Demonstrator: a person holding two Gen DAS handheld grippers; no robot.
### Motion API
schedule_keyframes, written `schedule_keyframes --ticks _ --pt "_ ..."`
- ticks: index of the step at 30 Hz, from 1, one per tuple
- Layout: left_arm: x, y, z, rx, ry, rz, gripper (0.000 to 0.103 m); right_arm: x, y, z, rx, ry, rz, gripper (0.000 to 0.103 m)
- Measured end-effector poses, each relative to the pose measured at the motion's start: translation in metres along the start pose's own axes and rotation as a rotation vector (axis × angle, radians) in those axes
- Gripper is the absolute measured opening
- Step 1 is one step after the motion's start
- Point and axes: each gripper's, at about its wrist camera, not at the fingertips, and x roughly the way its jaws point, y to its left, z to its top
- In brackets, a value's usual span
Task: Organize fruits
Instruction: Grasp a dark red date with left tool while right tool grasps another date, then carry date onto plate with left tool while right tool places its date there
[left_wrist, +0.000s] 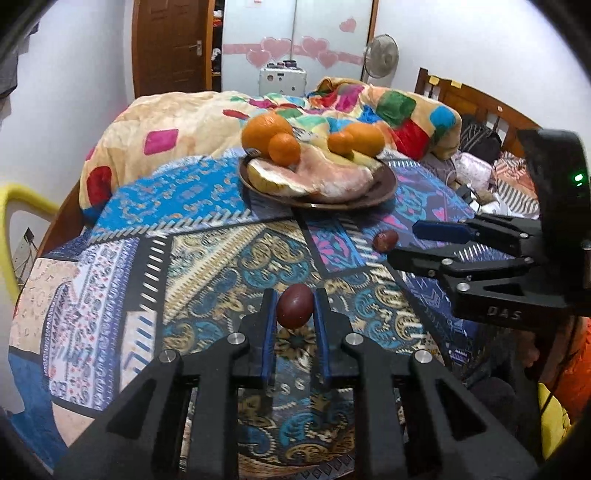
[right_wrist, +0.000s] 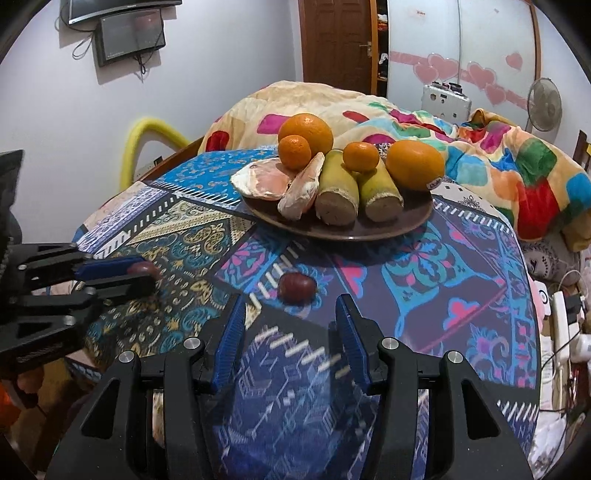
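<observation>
My left gripper (left_wrist: 294, 306) is shut on a small dark red fruit (left_wrist: 294, 305), held between its blue pads just above the patterned cloth; it also shows in the right wrist view (right_wrist: 146, 271). A second dark red fruit (right_wrist: 296, 288) lies loose on the cloth, also seen in the left wrist view (left_wrist: 385, 240). My right gripper (right_wrist: 291, 325) is open, its fingers just short of that fruit. A brown plate (right_wrist: 369, 230) behind holds oranges (right_wrist: 306, 133), small tangerines (right_wrist: 361, 156), pomelo pieces (right_wrist: 264, 181) and two yellow-green cut stalks (right_wrist: 338, 192).
The table is covered by a patterned blue cloth (right_wrist: 443, 280). A bed with a colourful blanket (right_wrist: 498, 162) lies behind and to the right. A yellow chair (right_wrist: 147, 136) stands at the left. Cables and a power strip (right_wrist: 561, 332) lie at the right edge.
</observation>
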Motion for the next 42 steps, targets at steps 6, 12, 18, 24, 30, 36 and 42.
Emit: schedule_keyframes --ticks 6,12,18,24,30,36,42 --pt "-0.005 0.010 0.007 -0.015 -0.024 0.004 0.019 0.014 0.004 0.006 -0.015 0.035 -0.023 0.034" --pt "-0.003 0.014 0.010 -0.024 -0.029 0.007 0.019 0.019 0.002 0.007 -0.019 0.036 -0.040 0.021" --pt "-0.003 0.012 0.017 -0.027 -0.044 0.005 0.019 0.011 -0.002 0.009 -0.004 0.015 -0.026 0.019" --pt "-0.005 0.007 0.035 -0.020 -0.071 0.003 0.019 -0.008 -0.005 0.018 -0.002 -0.046 -0.029 0.019" --pt "-0.005 0.001 0.059 -0.006 -0.106 0.004 0.019 -0.024 -0.013 0.032 0.005 -0.110 -0.038 0.019" --pt "0.003 -0.004 0.081 0.013 -0.127 0.000 0.019 -0.030 -0.025 0.047 0.010 -0.158 -0.058 0.019" --pt "0.022 -0.003 0.098 0.021 -0.125 0.005 0.019 -0.017 -0.036 0.062 0.007 -0.168 -0.080 0.020"
